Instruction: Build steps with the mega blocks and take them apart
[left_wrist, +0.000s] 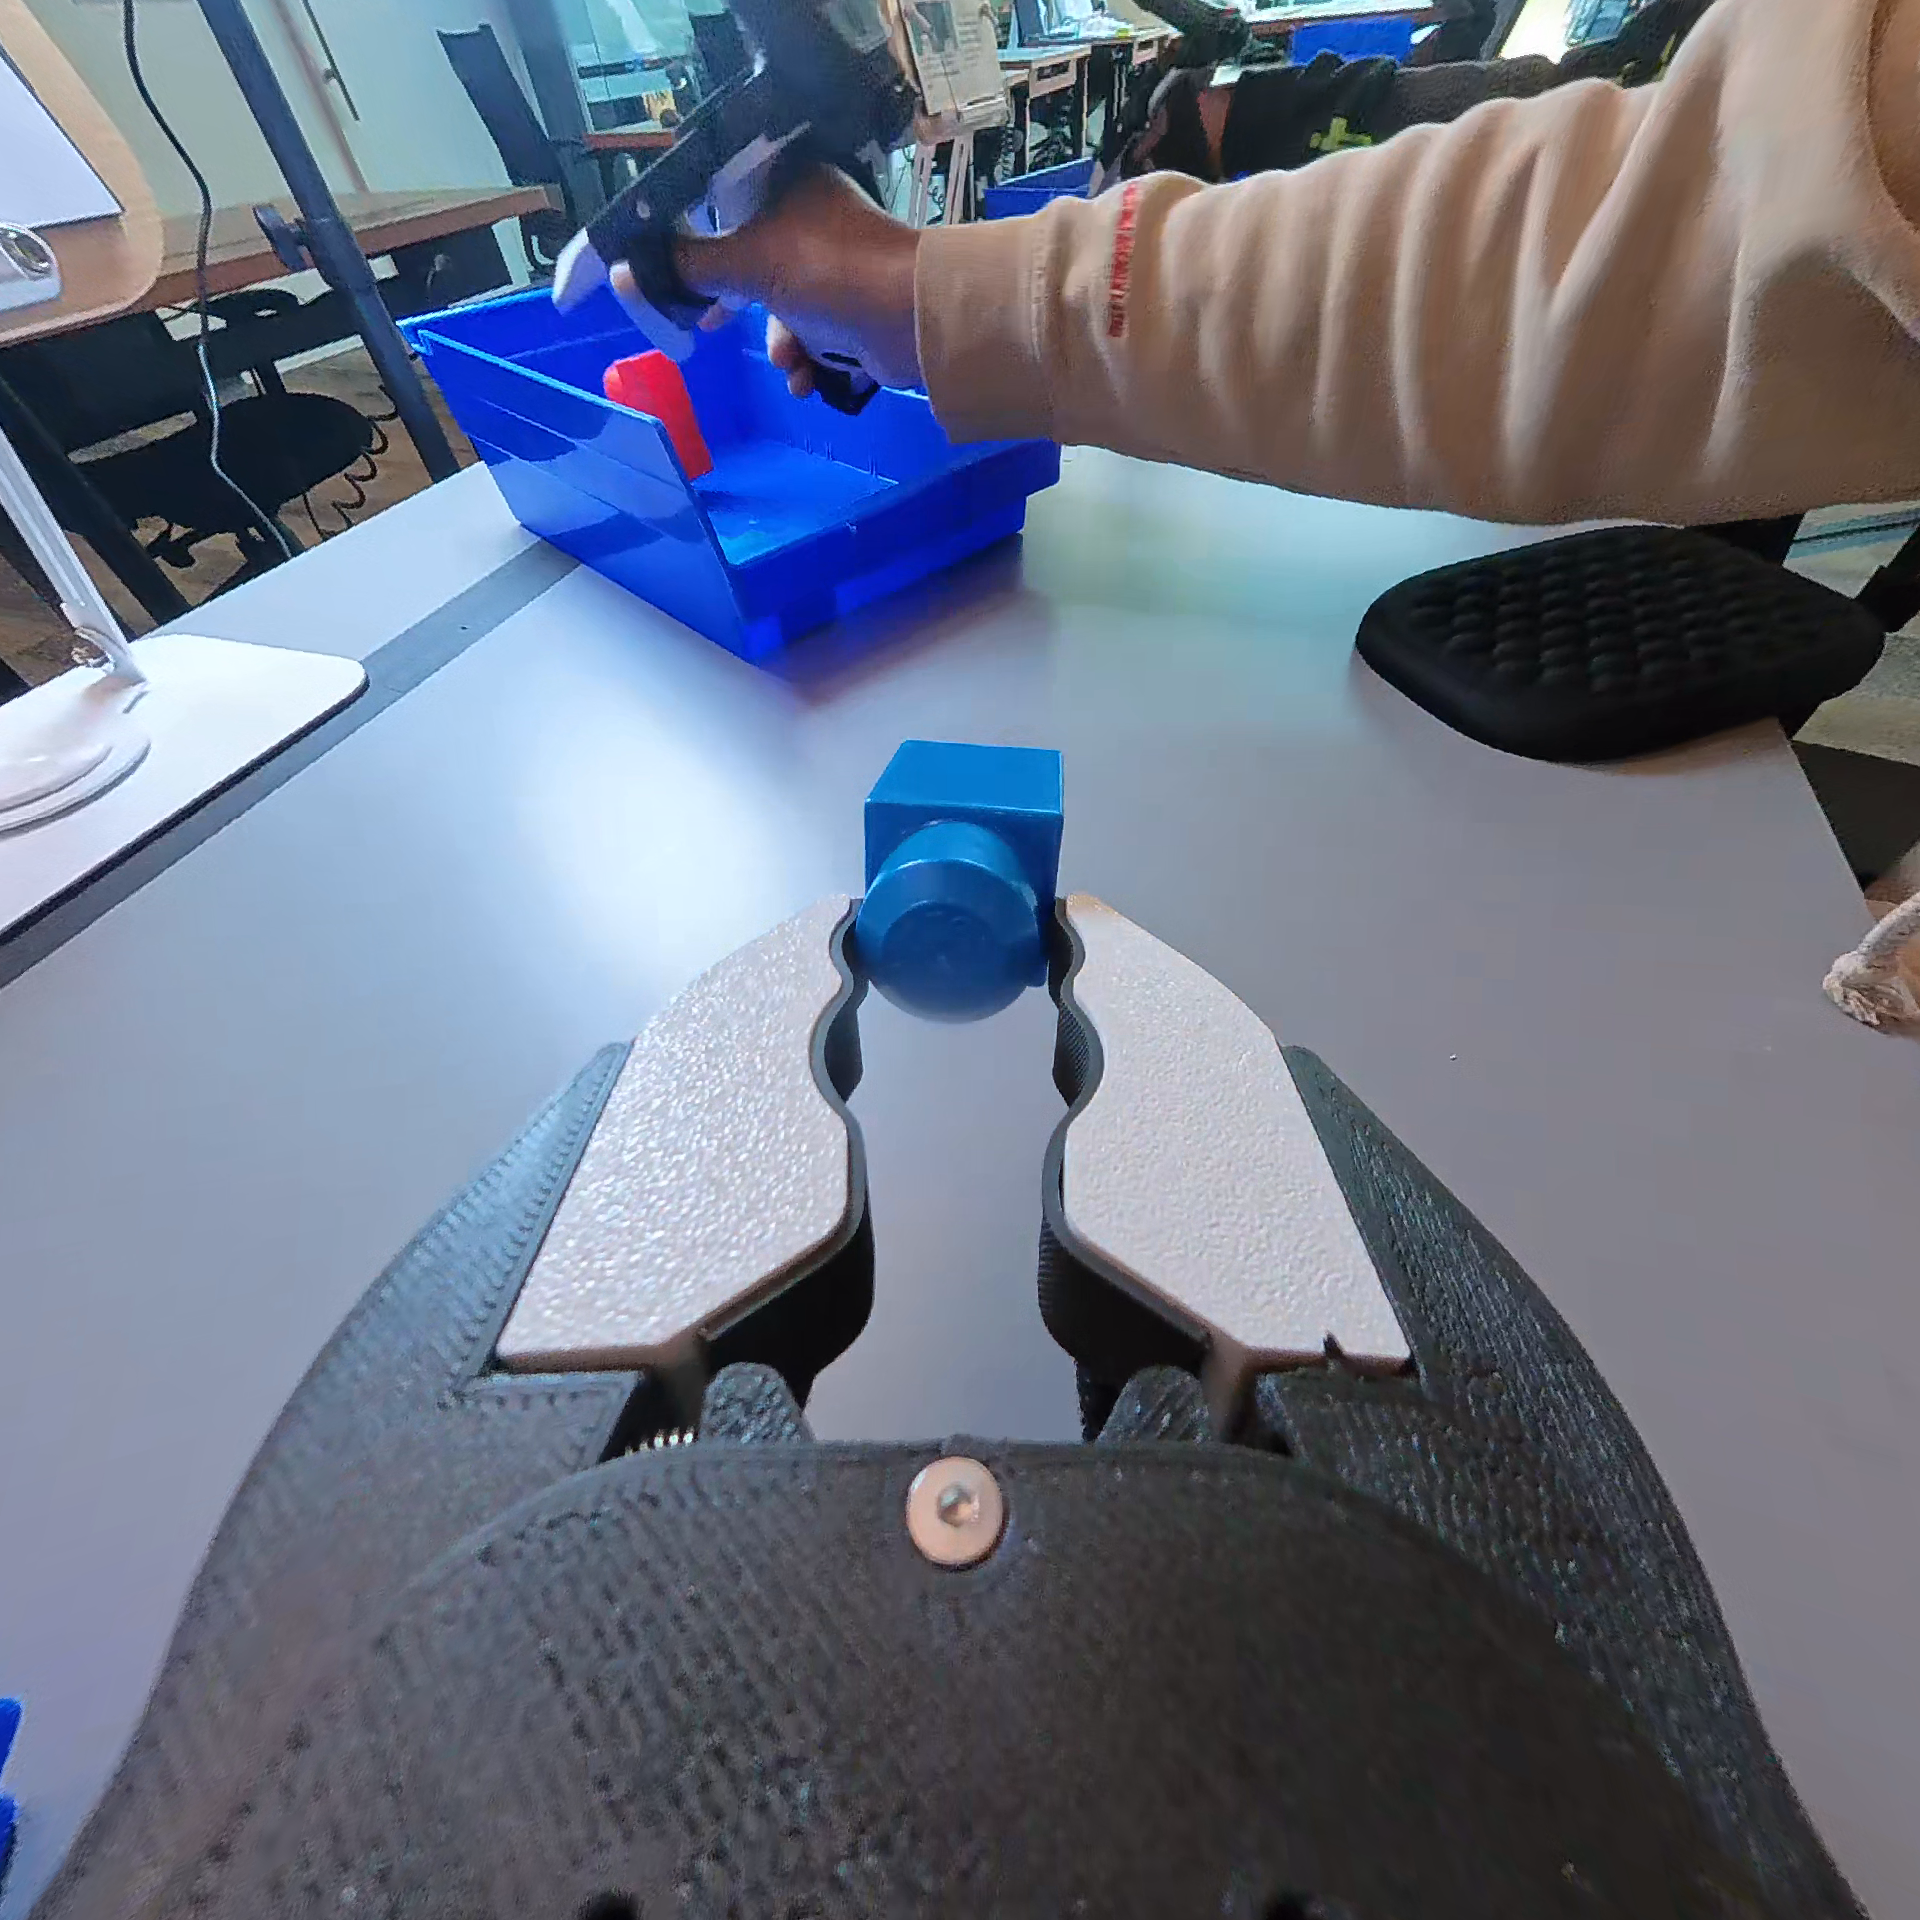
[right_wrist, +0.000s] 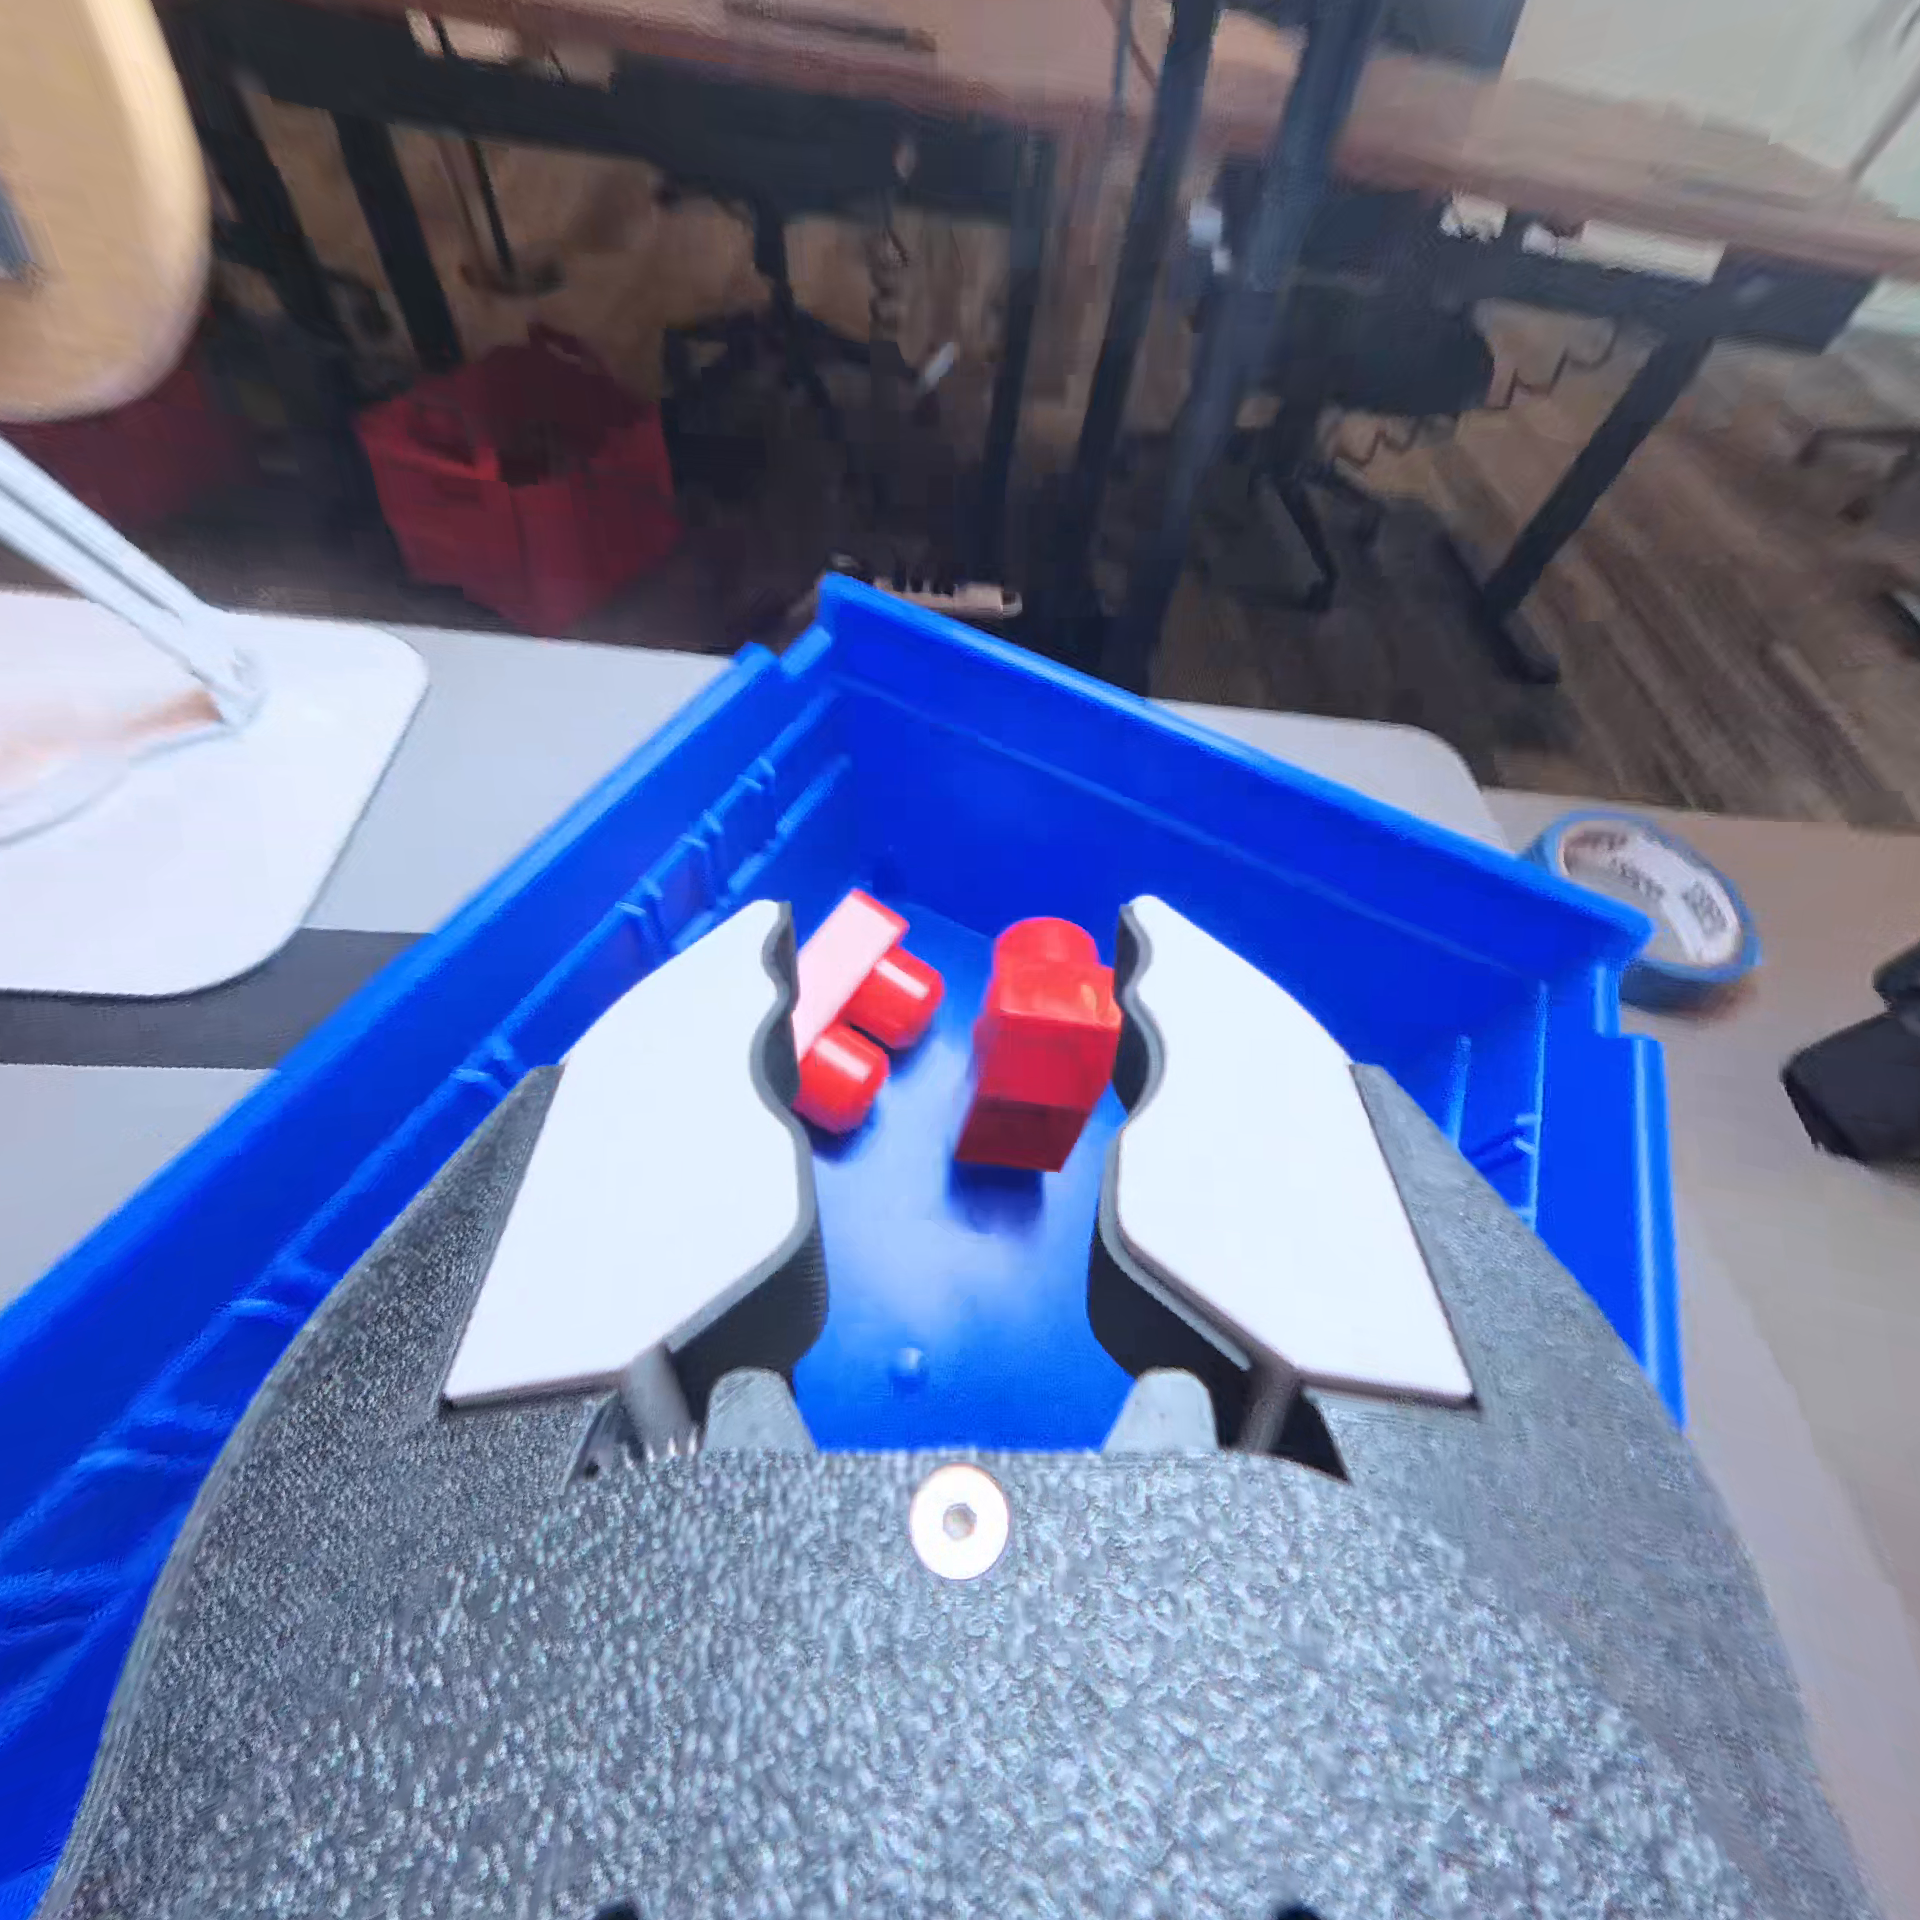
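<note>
Grey and smooth, the table (left_wrist: 520, 935) carries everything in an office room with desks and chairs behind. On it, the left tongs (left_wrist: 954, 951) are narrow and closed on the round stud of a blue block (left_wrist: 961, 821), which lies on its side on the table with the stud toward the camera. Farther back stands a blue bin (left_wrist: 644, 509), and above it a hand in a beige sleeve (left_wrist: 1351, 312) holds the right tongs (right_wrist: 951, 971) over the bin. From the right wrist view these tongs are spread wide and hold nothing; between their tips, on the bin floor, lie two red blocks. One red block with two studs (right_wrist: 862, 1023) lies on its side near the left tip, and a single-stud red block (right_wrist: 1039, 1049) is just beside the right tip; I cannot tell if it touches. Outside the bin, a roll of blue tape (right_wrist: 1652, 904) lies on the table, and a white lamp base (left_wrist: 156, 717) stands at the left.
</note>
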